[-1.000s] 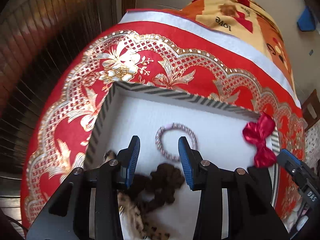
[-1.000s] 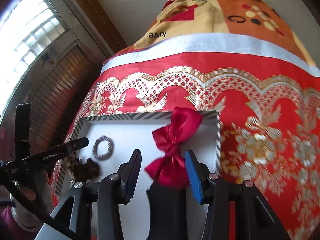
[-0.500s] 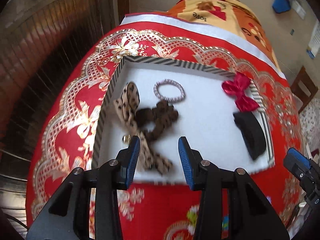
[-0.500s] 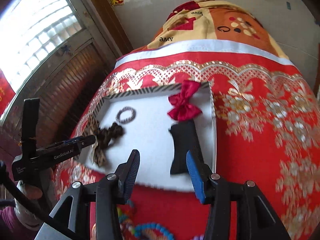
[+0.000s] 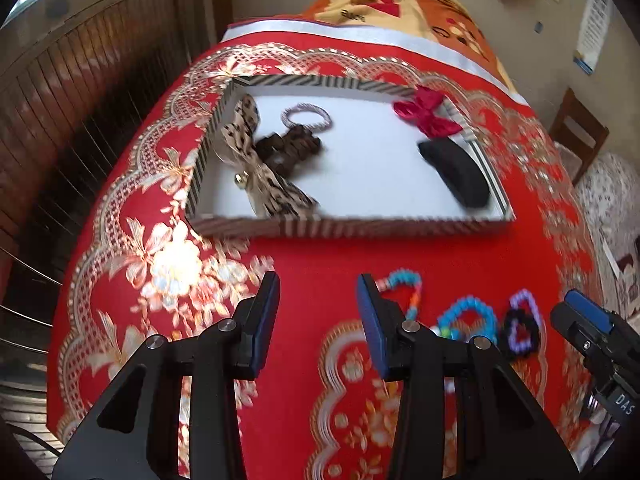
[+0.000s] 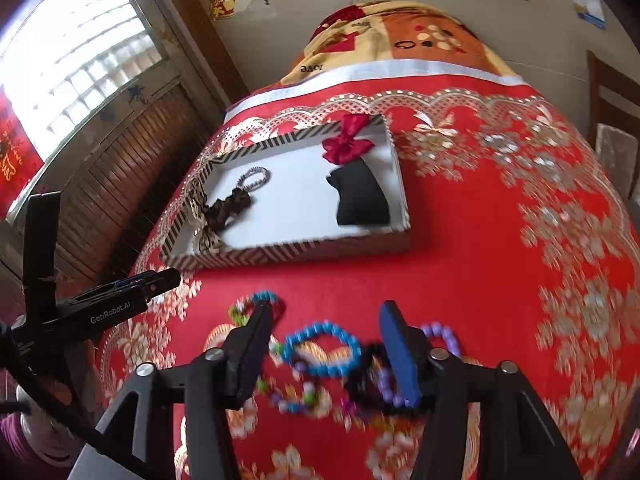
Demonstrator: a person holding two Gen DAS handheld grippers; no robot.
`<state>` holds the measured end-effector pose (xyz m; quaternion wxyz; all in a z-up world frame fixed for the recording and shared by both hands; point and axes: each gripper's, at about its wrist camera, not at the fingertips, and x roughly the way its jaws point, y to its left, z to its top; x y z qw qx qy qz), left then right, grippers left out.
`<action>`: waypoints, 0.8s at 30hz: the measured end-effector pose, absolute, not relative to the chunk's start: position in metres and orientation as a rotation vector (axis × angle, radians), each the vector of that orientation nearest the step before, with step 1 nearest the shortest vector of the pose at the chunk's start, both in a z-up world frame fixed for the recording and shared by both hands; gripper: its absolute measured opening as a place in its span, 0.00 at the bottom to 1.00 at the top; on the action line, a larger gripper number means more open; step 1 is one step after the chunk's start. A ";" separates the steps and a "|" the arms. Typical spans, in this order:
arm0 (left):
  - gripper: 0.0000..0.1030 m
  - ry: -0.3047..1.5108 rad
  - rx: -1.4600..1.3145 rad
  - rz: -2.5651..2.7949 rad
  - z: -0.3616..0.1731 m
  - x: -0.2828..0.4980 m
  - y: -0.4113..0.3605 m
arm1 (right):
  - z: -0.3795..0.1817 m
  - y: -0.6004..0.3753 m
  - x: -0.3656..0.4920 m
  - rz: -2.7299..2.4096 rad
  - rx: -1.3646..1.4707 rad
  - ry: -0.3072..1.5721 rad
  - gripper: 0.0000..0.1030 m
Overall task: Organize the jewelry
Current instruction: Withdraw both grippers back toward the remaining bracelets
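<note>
Fingers of the left gripper stand spread apart with nothing between them, hovering over the red cloth with gold floral embroidery that covers the surface. Fingers of the right gripper are likewise released and empty, poised just above a cluster of beaded bracelets lying loose on the cloth.

Between the right fingers lies a blue beaded bracelet; a purple beaded bracelet sits just beside the right-hand finger, touching a black beaded bracelet. A teal and multicoloured beaded bracelet lies by the left-hand finger, partly hidden by it. Smaller mixed beads nearer the camera are too blurred to sort out.

Farther away rests a shallow rectangular box with black-and-white striped walls and a white floor, well apart from the bracelets. Inside it, along the left wall, lies a leopard-print fabric hair bow touching a dark brown scrunchie, and just beyond that a silvery twisted hair tie. At the far right corner a red satin bow lies over the rim, and a black curved hair clip lies near the right wall.
</note>
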<state>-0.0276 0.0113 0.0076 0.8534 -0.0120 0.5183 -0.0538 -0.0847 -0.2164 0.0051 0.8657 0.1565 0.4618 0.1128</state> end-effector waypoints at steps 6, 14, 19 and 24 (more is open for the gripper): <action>0.38 1.090 0.017 -0.140 0.006 -0.052 0.001 | -0.004 -0.230 -0.126 0.155 0.322 0.966 0.54; 0.38 1.096 0.018 -0.157 0.004 -0.074 -0.002 | -0.017 -0.249 -0.160 0.096 0.365 0.983 0.54; 0.38 1.107 0.006 -0.165 0.001 -0.083 0.002 | -0.023 -0.254 -0.171 0.087 0.371 0.991 0.54; 0.38 1.128 -0.008 -0.159 -0.002 -0.088 0.006 | -0.029 -0.258 -0.178 0.088 0.382 0.989 0.54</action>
